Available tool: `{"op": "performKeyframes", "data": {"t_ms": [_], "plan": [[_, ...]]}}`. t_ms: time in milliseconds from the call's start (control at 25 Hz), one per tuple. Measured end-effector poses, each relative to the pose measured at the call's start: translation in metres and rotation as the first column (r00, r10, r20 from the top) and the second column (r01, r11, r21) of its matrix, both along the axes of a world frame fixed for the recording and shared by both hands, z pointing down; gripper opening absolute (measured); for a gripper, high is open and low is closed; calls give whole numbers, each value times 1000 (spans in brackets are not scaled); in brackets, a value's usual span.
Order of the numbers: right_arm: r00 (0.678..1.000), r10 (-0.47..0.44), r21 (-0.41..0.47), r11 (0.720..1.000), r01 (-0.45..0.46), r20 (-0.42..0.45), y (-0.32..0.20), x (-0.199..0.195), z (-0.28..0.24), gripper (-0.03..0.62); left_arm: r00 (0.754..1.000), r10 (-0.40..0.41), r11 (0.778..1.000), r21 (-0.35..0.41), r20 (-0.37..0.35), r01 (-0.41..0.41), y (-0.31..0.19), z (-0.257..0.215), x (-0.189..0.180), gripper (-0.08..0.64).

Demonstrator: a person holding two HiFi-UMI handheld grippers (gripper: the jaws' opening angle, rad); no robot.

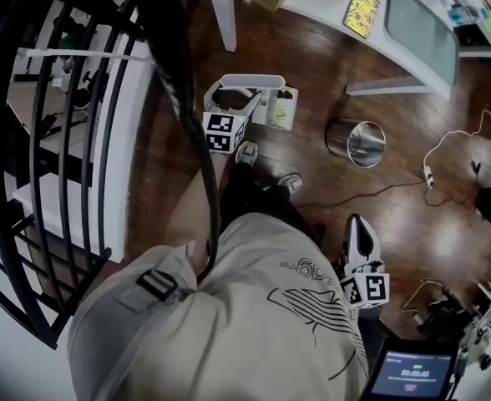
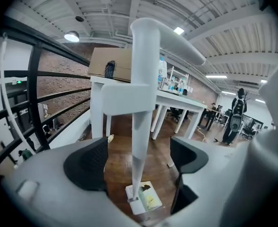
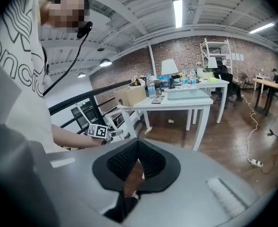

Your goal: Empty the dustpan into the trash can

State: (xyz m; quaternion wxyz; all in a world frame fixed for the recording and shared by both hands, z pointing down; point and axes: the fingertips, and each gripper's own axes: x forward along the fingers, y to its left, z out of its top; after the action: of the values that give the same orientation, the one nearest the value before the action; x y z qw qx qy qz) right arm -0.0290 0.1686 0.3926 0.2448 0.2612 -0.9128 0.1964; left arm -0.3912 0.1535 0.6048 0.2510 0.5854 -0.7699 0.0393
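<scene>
— As item one stands on the wood floor (image 1: 312, 65), how is it entered?
— Dustpan (image 1: 280, 107): white, upright, long handle (image 2: 143, 89) with a bent grip at the top. The pan holds a yellow scrap and a dark bit. Location: the floor, near a leg of the white bench (image 1: 329, 7), well apart from the trash can (image 1: 356, 143), a shiny metal cylinder with an open top.
— Claws?
— Left claw (image 2: 139, 157): pads wide apart, handle between them, a gap on either side. Right claw (image 3: 134, 174): pads together, nothing between, low at the person's right side.
— Obscured?
— Pan's near edge is cut off by the left claw's body in the left gripper view. Scraps are too small to name. Trash can interior shows only glare. Person's torso fills the lower head view, and a black railing (image 1: 62, 98) fills its left.
</scene>
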Motion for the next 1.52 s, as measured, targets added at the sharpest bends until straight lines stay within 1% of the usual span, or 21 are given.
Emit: {"op": "performKeyframes", "data": {"t_ms": [40,120,200,240,280,360,480,680,800,920,1080,1160,1360,1520], "plan": [[1000,14,-3,1000,-14,-4,5,4,1,2,1000,2,1000,25,11,-2,-1,-8,-3,411],[999,36,-7,999,-36,-11,13,9,1,2,999,32,997,63,40,-35,-4,-18,-4,410],[999,48,-10,999,-48,-14,15,14,0,2,995,68,994,82,70,-73,-11,-14,1,359],[999,49,-11,999,-49,-14,13,16,0,2,994,74,993,88,84,-81,-14,-12,2,355],[999,47,-11,999,-47,-13,10,17,0,2,993,72,993,90,97,-81,-17,-14,2,317],[999,45,-15,999,-45,-11,5,18,0,2,993,58,994,82,100,-67,-20,-20,1,54],[998,58,-29,998,-58,-10,1,21,2,2,998,28,998,54,53,-31,-19,-19,-2,49],[998,59,-45,997,-59,6,0,19,13,2,1000,-10,998,57,-21,12,-17,-24,-1,52],[999,44,-48,998,-44,15,-1,15,15,2,999,-15,998,65,-31,17,-13,-35,5,60],[999,36,-51,998,-35,28,-1,11,17,2,999,-3,999,48,-41,5,-4,-34,8,63],[999,18,-42,999,-16,45,1,3,17,2,995,-50,998,35,-89,53,10,-47,-4,64],[998,22,-29,999,-20,59,1,2,15,2,993,-42,998,34,-113,46,16,-57,-4,64],[991,85,-26,996,-83,107,-8,11,15,2,987,12,999,42,-159,-5,24,-81,10,66],[980,132,-36,991,-128,152,-22,18,18,2,987,28,999,48,-159,-21,20,-107,16,67]]}}
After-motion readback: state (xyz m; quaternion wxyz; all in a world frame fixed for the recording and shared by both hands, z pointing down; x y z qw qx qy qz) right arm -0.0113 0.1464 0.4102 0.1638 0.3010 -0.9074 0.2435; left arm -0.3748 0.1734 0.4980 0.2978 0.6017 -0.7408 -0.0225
